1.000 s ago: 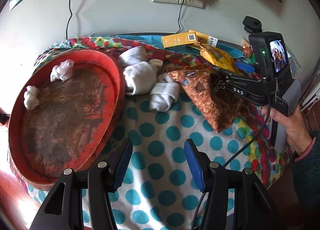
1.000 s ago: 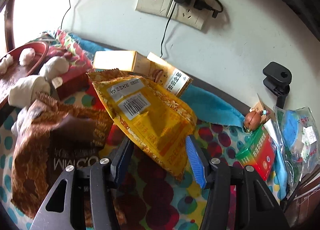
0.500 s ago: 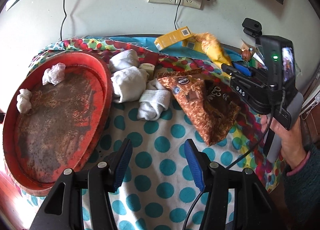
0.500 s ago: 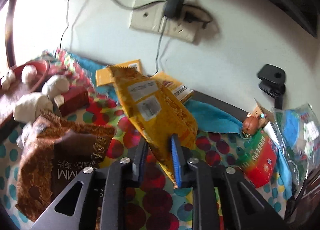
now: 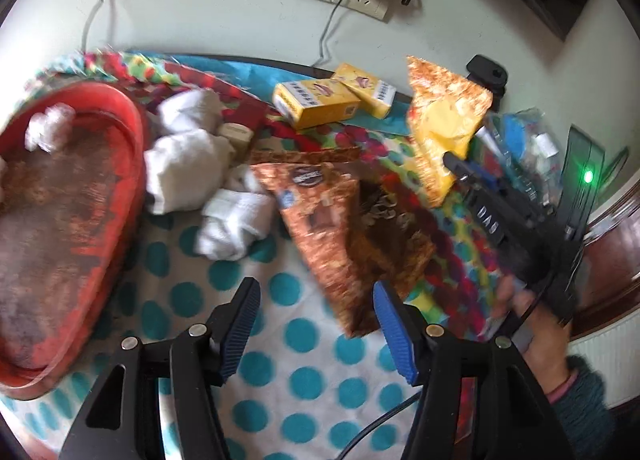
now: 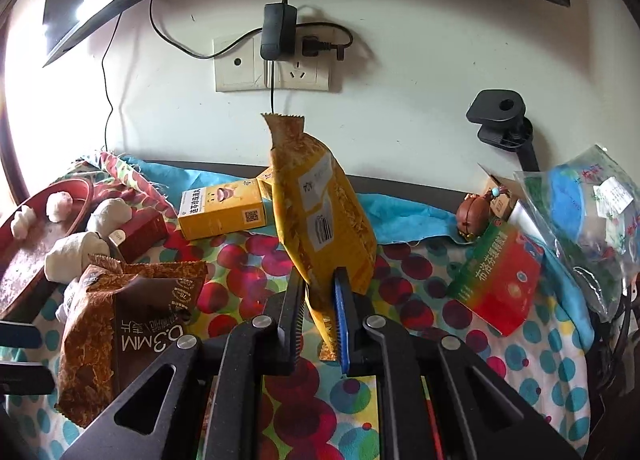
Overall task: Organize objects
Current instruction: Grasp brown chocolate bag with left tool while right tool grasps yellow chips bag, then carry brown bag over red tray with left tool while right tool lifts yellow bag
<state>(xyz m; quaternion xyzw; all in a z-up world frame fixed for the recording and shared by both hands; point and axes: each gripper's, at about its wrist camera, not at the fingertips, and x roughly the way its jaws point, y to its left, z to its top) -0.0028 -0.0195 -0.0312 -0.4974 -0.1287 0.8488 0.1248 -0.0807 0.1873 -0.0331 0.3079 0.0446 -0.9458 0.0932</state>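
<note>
The yellow snack bag (image 6: 320, 219) is crinkly foil-like plastic with a faint sheen and a paper-white label; the brown snack bag (image 6: 120, 336) beside it looks the same, matt and creased. The spotted cloth (image 5: 304, 380) over the worktop is soft woven fabric, slightly fuzzy. The red tray (image 5: 68, 219) has a worn, scuffed, dull lacquer. White socks (image 5: 188, 171) are ribbed knit. The yellow boxes (image 5: 316, 103) are smooth card. The blue pads (image 5: 396, 332) on the left gripper's fingers are ridged and rubbery.

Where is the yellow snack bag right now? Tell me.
In the right wrist view the yellow snack bag stands upright at centre, clamped at its lower edge in the right hand-held gripper, lifted in front of the yellow box.
</note>
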